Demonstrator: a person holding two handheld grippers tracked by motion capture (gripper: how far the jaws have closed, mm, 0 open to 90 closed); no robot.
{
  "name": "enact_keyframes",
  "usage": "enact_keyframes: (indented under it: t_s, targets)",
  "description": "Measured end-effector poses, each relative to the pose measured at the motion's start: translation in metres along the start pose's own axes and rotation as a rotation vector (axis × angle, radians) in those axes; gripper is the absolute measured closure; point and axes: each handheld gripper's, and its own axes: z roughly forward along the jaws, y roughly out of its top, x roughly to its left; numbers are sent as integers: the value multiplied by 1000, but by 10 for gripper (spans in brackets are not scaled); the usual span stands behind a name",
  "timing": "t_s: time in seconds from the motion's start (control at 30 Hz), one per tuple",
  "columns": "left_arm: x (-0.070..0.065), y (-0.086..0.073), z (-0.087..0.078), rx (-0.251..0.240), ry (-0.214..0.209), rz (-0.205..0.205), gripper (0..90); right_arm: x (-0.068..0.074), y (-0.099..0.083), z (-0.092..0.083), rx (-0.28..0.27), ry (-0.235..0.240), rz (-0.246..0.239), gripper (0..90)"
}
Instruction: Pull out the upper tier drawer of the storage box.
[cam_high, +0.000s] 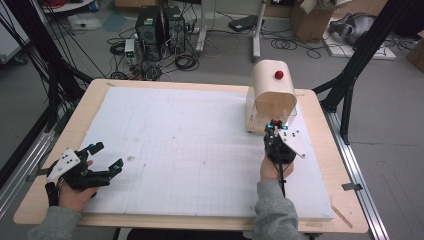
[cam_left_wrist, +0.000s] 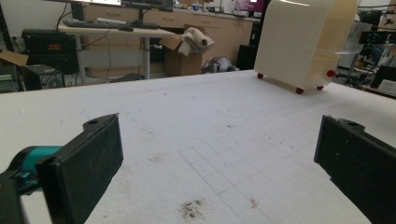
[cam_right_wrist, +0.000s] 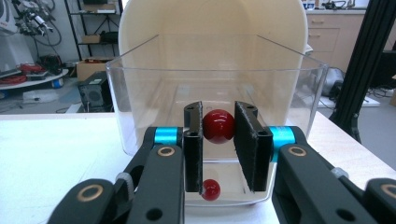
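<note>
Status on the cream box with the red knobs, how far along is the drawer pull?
Done: the right gripper is shut on the red knob on the front of the clear drawer of the cream box.
In hand: that grip; whether the drawer is fully out I cannot tell.
Left: nothing lies in the drawer yet. The left gripper rests open on the white mat, holding nothing.

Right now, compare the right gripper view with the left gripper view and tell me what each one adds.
Right gripper view: the right tool shut on a red knob at the clear drawer of the cream box. Left gripper view: the left tool open, over the bare white board, plus the box's red feet. Both show the cream box and the white board.
</note>
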Motion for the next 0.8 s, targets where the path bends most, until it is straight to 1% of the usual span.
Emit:
enact_keyframes:
  t_s: [0.2,0.23,0.27,0.3,0.33,0.37,0.4,0.43,0.47,0.5,0.57,0.6,0.67,0.7,0.73,0.77,0.8]
  targets:
    - [-1,0,0,-1,0,-1,17,-1,0,0,-2,3,-5,732]
    - [0,0,0,-1,0,-1,17,-1,0,0,-1,5,-4,727]
    - [-1,0,0,0,0,-1,17,-1,0,0,3,7,-2,690]
    - [-1,0,0,0,0,-1,17,-1,0,0,3,7,-2,690]
    - [-1,0,0,-3,-4,-3,17,-1,0,-1,3,10,0,637]
    - [-1,0,0,-5,-5,-4,17,0,0,-2,1,12,6,604]
    - [-1,0,0,-3,-2,-3,17,0,1,-2,-2,17,2,547]
    - [-1,0,0,-3,-2,-3,17,0,1,-2,-2,17,2,547]
    - [-1,0,0,-4,-2,-3,17,1,1,-3,-6,32,8,489]
    - [-1,0,0,-4,-2,-3,17,1,1,-3,-6,32,8,489]
    - [-1,1,0,-5,-1,-3,17,1,2,-4,-11,42,5,425]
    - [-1,1,-1,-5,-1,-3,17,1,2,-4,-11,47,5,335]
    - [-1,1,0,-5,-1,-3,17,1,2,-4,-3,53,8,221]
    - [-1,1,0,-5,-1,-3,17,1,2,-4,-3,53,8,221]
    - [-1,1,-1,-5,-1,-3,17,2,2,-3,3,56,10,161]
    - [-1,1,0,-7,0,-5,17,2,1,-2,21,61,15,58]
    - [-1,1,0,-7,0,-5,17,2,1,-1,26,63,16,0]
